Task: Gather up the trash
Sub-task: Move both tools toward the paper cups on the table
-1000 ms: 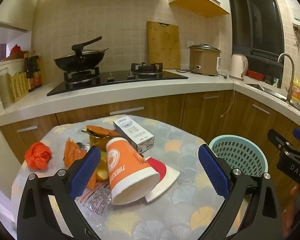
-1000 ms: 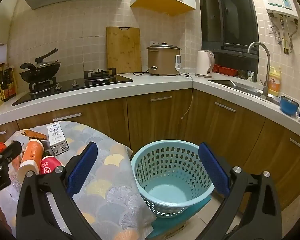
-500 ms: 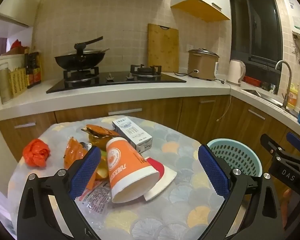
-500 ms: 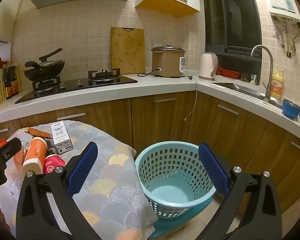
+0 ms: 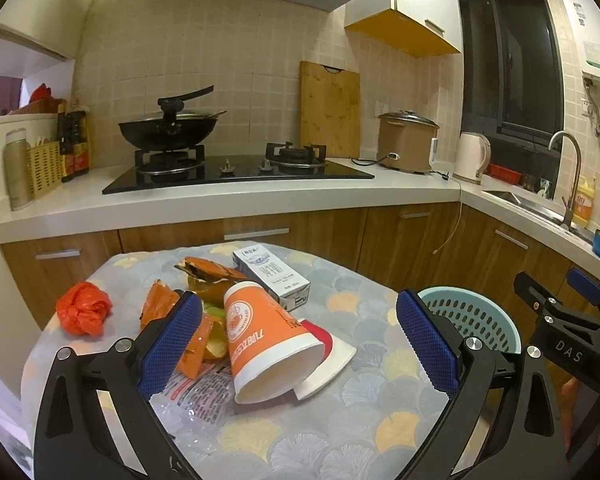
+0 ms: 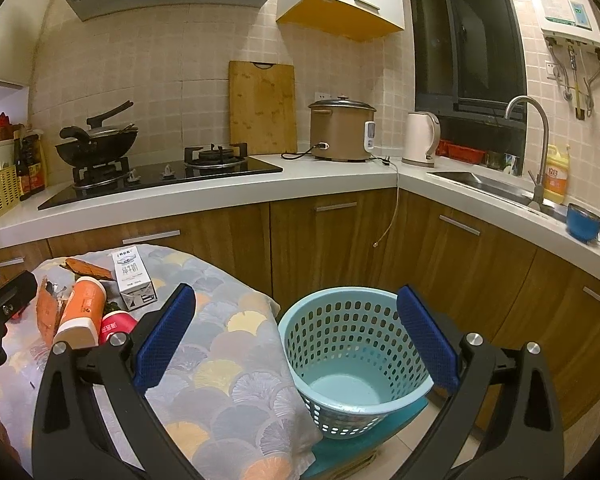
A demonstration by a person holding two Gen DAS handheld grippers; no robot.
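Note:
Trash lies on a round table with a scale-pattern cloth [image 5: 340, 432]: an orange paper cup [image 5: 264, 344] on its side, a red and white cup [image 5: 328, 350] under it, a white milk carton [image 5: 272, 274], orange wrappers [image 5: 158, 306], a crumpled red bag [image 5: 83, 309]. My left gripper [image 5: 298, 342] is open above the orange cup. My right gripper [image 6: 296, 342] is open and empty above the light blue perforated basket [image 6: 352, 360], which is empty. The cup [image 6: 80, 312] and carton [image 6: 134, 280] show at the left in the right wrist view.
The basket [image 5: 472, 320] stands on the floor right of the table. Wooden cabinets and a white counter [image 5: 220, 200] with a hob, wok, rice cooker and kettle run behind. A sink [image 6: 484, 184] is at the right.
Both grippers have risen and pulled back a little, so the table and basket sit lower in view. Nothing was taken hold of.

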